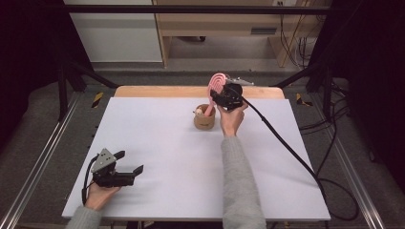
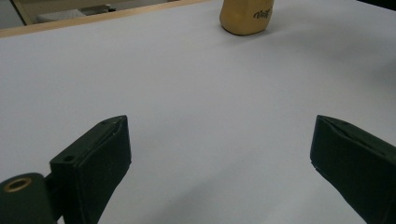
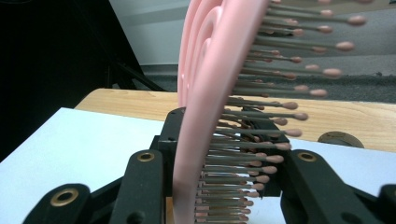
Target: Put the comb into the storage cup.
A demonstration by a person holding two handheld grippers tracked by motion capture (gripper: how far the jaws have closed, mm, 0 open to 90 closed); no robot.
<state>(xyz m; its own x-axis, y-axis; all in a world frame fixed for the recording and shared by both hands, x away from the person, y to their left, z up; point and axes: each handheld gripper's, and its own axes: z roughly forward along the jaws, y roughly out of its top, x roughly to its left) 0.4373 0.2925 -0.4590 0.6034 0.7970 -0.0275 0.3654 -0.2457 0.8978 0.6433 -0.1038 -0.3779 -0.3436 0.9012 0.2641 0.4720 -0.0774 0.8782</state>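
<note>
- Pink plastic, ribbed in arches, with rows of thin bristles tipped in little balls: that is the hairbrush (image 1: 218, 84), held up over the far middle of the white bench (image 1: 157, 143), its handle end dipping into the brown cup (image 1: 204, 117).
- The right claw (image 1: 224, 95) is clamped on the brush head; the right gripper view shows its jaws pressed to either side of the pink back and bristles (image 3: 219, 154).
- I'd judge the brush light and fairly stiff, though the bristles give, so a grip across them may slip or twist. The solid back or the handle looks the surer place to hold.
- The cup stands upright, small and tan, with dark lettering on its side (image 2: 246, 16). Besides the brush handle, something pale peeks over its rim; I cannot tell what.
- The left claw (image 1: 129, 164) rests low at the near left of the bench, jaws spread wide with nothing between them.
</note>
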